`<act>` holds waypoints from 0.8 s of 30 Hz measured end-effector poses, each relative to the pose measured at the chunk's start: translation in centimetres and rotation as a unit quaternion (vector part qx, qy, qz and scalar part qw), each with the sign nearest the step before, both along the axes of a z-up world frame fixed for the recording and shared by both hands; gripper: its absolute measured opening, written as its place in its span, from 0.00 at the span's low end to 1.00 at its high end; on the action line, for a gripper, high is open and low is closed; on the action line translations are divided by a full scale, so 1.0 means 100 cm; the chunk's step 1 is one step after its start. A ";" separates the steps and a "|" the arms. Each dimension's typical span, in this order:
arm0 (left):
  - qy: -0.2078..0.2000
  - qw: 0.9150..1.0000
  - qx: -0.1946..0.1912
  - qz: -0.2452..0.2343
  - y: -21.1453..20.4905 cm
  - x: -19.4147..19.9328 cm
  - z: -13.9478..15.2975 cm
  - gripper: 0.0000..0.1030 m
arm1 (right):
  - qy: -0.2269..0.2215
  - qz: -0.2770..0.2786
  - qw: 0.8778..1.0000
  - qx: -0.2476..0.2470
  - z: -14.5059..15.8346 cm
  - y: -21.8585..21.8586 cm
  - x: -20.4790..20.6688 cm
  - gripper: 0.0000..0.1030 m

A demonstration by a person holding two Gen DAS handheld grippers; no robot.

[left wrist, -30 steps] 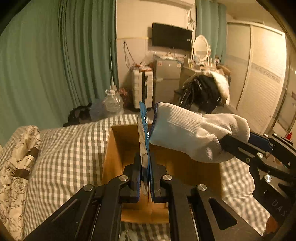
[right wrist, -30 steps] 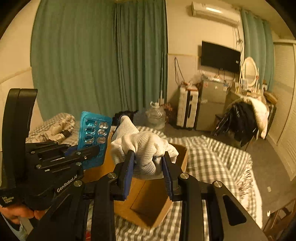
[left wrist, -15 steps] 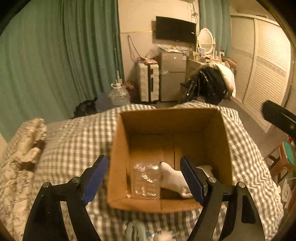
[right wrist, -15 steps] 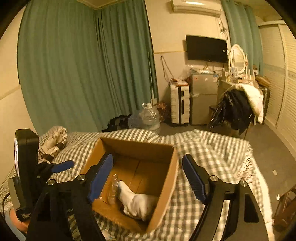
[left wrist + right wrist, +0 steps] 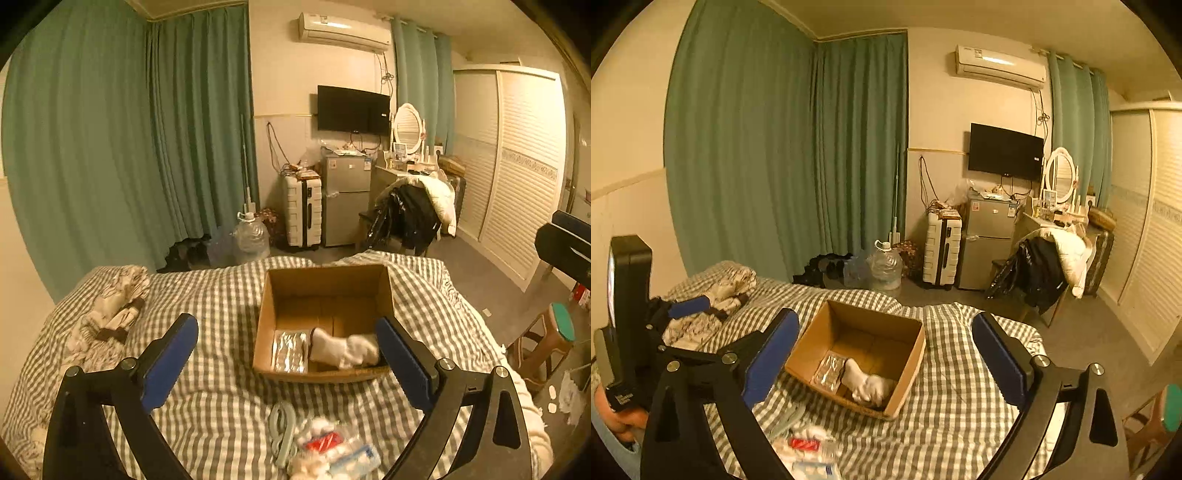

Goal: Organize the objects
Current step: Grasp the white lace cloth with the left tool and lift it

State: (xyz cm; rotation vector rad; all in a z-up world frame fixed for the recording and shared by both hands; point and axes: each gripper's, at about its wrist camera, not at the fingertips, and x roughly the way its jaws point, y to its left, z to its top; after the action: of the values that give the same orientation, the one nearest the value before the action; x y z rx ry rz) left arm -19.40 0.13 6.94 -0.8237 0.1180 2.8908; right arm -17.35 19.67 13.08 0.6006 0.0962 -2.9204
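An open cardboard box (image 5: 325,282) stands on the checked bed; it also shows in the right wrist view (image 5: 908,369). Inside lie a silvery blister pack (image 5: 290,350) (image 5: 830,372) and a white sock (image 5: 343,350) (image 5: 867,384). My left gripper (image 5: 288,360) is open and empty, raised above and in front of the box. My right gripper (image 5: 886,363) is open and empty, also above the box. A pile of small items (image 5: 325,446) (image 5: 805,446), with a pale clip, a red packet and white bits, lies on the bed in front of the box.
A patterned pillow (image 5: 114,314) lies at the bed's left. The left gripper's body (image 5: 628,314) is at the right wrist view's left edge. Beyond the bed are a water jug (image 5: 251,236), suitcase (image 5: 303,210), fridge, clothes-covered chair and a stool (image 5: 543,339).
Both grippers opened and dropped the blister pack and the sock into the box, then drew back and up from it. Both are now empty.
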 end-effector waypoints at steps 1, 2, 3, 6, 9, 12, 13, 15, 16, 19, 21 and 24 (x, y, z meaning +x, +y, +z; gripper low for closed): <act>-0.001 1.000 -0.003 0.005 -0.003 0.007 -0.005 0.98 | -0.002 0.002 1.000 0.007 -0.002 -0.003 0.009 0.95; -0.004 1.000 -0.005 0.009 -0.006 0.013 -0.010 0.99 | -0.003 0.003 1.000 0.010 -0.004 -0.005 0.017 0.96; -0.012 1.000 -0.008 0.014 -0.009 0.019 -0.020 0.99 | -0.007 0.003 1.000 0.015 -0.011 -0.007 0.025 0.99; -0.029 0.999 -0.007 0.019 -0.014 0.032 -0.050 0.99 | -0.021 0.004 0.999 0.024 -0.035 -0.010 0.042 1.00; -0.043 0.999 -0.009 0.028 -0.016 0.044 -0.088 0.99 | -0.048 0.002 0.998 0.030 -0.082 -0.012 0.051 1.00; -0.059 0.998 -0.005 0.036 -0.016 0.053 -0.125 0.99 | -0.073 0.000 0.997 0.026 -0.127 -0.012 0.049 1.00; -0.065 0.997 -0.001 0.039 -0.016 0.055 -0.135 0.99 | -0.079 0.000 0.996 0.028 -0.138 -0.013 0.047 1.00; -0.078 0.996 0.002 0.049 -0.016 0.057 -0.158 0.99 | -0.096 -0.005 0.995 0.033 -0.166 -0.015 0.042 1.00; -0.086 0.995 0.002 0.050 -0.015 0.058 -0.166 0.99 | -0.110 -0.006 0.993 0.033 -0.182 -0.015 0.037 1.00; -0.113 0.993 -0.013 0.042 -0.006 0.056 -0.191 0.99 | -0.143 -0.004 0.989 0.024 -0.208 -0.015 0.028 1.00; -0.130 0.991 -0.024 0.035 0.001 0.052 -0.202 0.98 | -0.160 -0.005 0.987 0.021 -0.222 -0.015 0.022 1.00; -0.156 0.987 -0.024 0.010 0.012 0.043 -0.213 0.96 | -0.186 -0.005 0.983 0.012 -0.239 -0.013 0.014 1.00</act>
State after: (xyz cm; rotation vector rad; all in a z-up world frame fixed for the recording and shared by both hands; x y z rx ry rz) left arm -15.12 1.32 -14.40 -1.2781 0.1467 2.7441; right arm -15.94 18.38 -10.77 1.1375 0.0831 -2.7614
